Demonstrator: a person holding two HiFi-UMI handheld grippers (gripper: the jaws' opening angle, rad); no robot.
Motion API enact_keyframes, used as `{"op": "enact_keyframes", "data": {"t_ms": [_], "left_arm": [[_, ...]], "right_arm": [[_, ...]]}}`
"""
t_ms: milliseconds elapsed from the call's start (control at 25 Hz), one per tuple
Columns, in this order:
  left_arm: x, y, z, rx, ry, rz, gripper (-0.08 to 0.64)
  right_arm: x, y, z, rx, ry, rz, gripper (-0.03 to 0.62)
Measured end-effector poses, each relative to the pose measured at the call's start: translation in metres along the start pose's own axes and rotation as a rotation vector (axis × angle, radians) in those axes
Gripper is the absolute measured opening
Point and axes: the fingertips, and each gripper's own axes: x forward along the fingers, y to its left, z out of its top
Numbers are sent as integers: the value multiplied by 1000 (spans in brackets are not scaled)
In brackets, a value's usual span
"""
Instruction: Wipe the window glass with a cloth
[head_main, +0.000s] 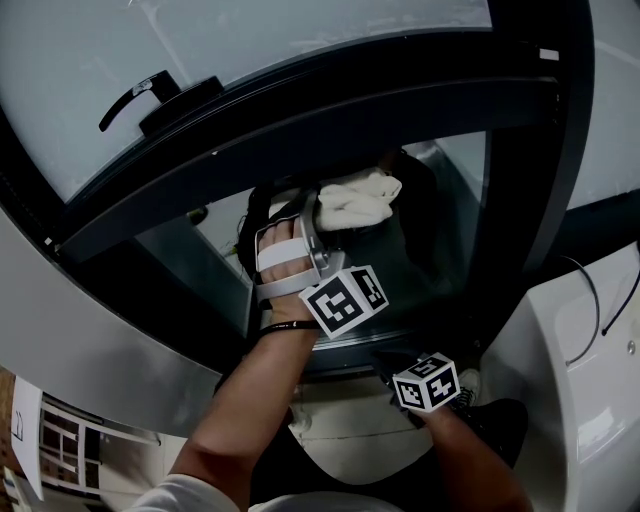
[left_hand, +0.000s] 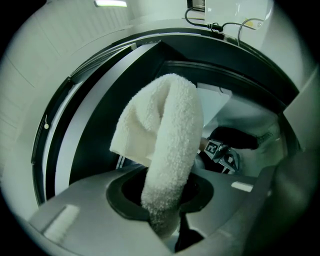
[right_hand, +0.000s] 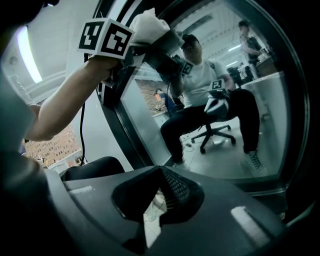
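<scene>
One view, left gripper's (left_hand: 165, 220), shows fingers (left_hand: 80, 220) clamping cloth (left_hand: 167, 135).

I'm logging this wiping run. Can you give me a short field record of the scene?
left tool: shut on cloth
cloth place: held up at the glass, just under the dark frame bar
right tool: shut, nothing in it, held lower than the left
handle: on the upper frame, no tool near it
</scene>
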Motion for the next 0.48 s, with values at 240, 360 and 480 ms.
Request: {"op": "enact_keyframes", "data": {"t_ms": [240, 360, 480], "left_arm": [[-3, -19, -3, -3, 7, -26, 112], [-5, -27, -5, -2, 9, -36, 112], [-6, -33, -6, -2, 8, -46, 112]], "right_arm": [[-2, -3, -2, 3, 1, -4, 0], [-4, -4, -3, 4, 2, -7, 0], [-5, -5, -5, 5, 5, -11, 0]]}}
